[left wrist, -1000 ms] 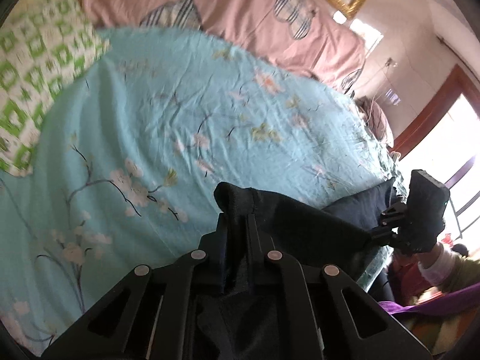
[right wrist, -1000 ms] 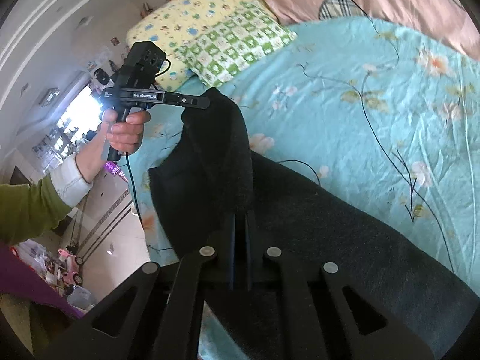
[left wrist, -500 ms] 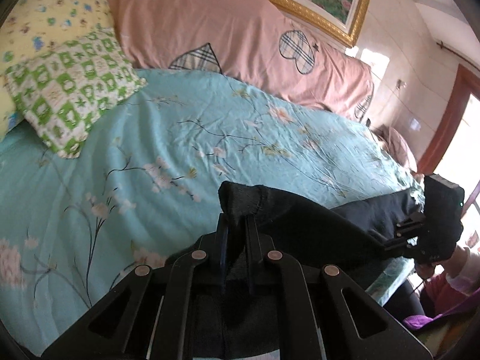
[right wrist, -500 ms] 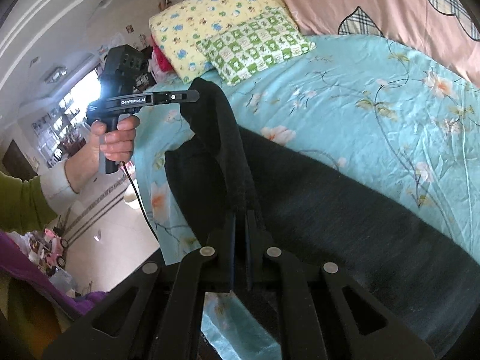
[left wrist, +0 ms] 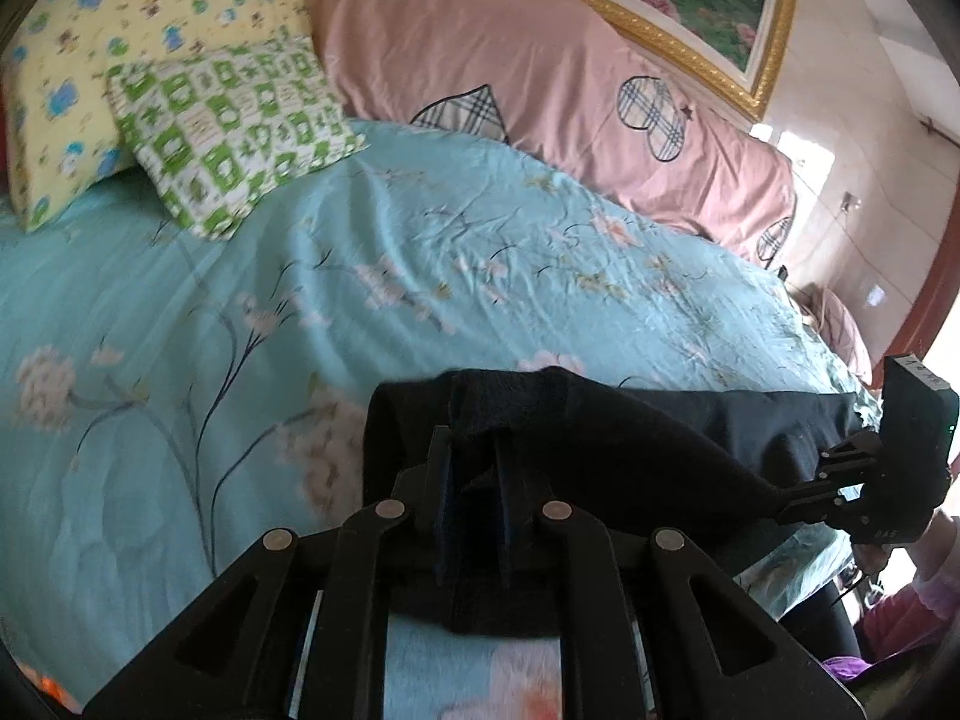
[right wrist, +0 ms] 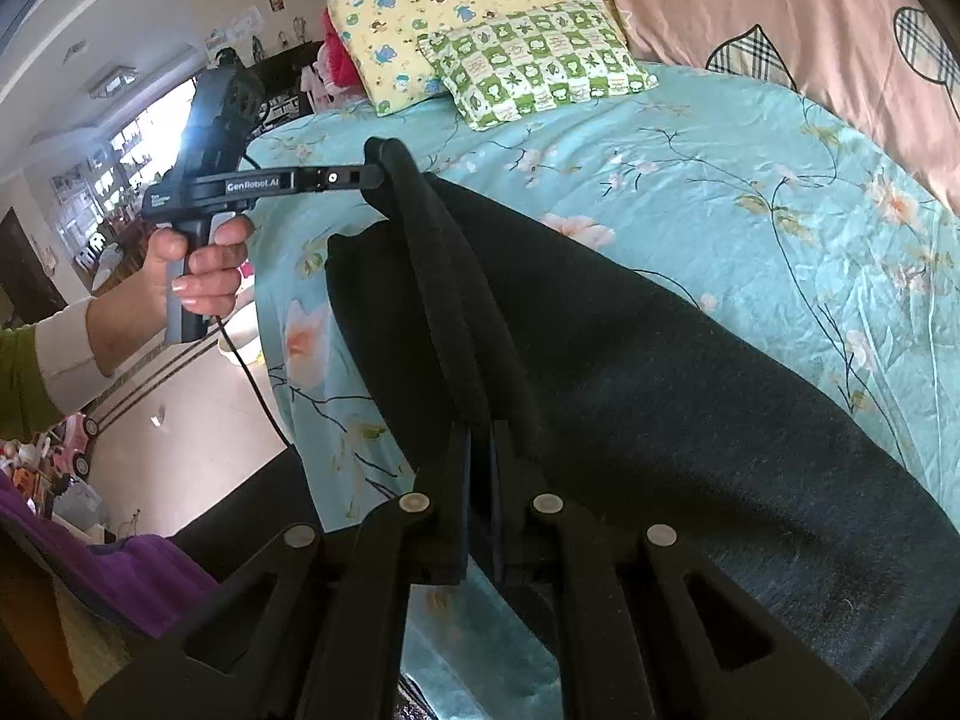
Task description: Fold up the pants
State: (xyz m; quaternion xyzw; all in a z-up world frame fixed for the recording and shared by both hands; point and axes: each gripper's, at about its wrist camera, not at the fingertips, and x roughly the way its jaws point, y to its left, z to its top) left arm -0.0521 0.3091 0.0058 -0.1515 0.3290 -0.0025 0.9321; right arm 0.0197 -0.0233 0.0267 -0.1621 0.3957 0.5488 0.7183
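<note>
Pants (right wrist: 630,360), black, are lying on the teal floral bedsheet (right wrist: 750,180), most of the cloth spreading flat along the sheet's near edge. One hem edge is being held up off the sheet, stretching as a taut band between the two grippers.

Left gripper (right wrist: 375,177): a hand (right wrist: 192,264) is gripping its handle, out past the sheet's edge. Its jaws are opening; in its own view a fold of the pants (left wrist: 600,438) is sitting between the fingers (left wrist: 441,480), draping over the tips, with a gap showing beside the cloth.

Right gripper (right wrist: 480,438): jaws are standing closed, pinching the raised pants edge at the near side of the sheet. In the left view the same gripper (left wrist: 786,498) is showing at the sheet's right edge, clamping the far end of the band.

Two pillows are resting at the head of the sheet: a green check pillow (right wrist: 540,60) lying partly on a yellow pillow (right wrist: 444,6). A pink cover (left wrist: 540,90) with plaid hearts is running along the sheet's far side, under a gold frame (left wrist: 690,54).
</note>
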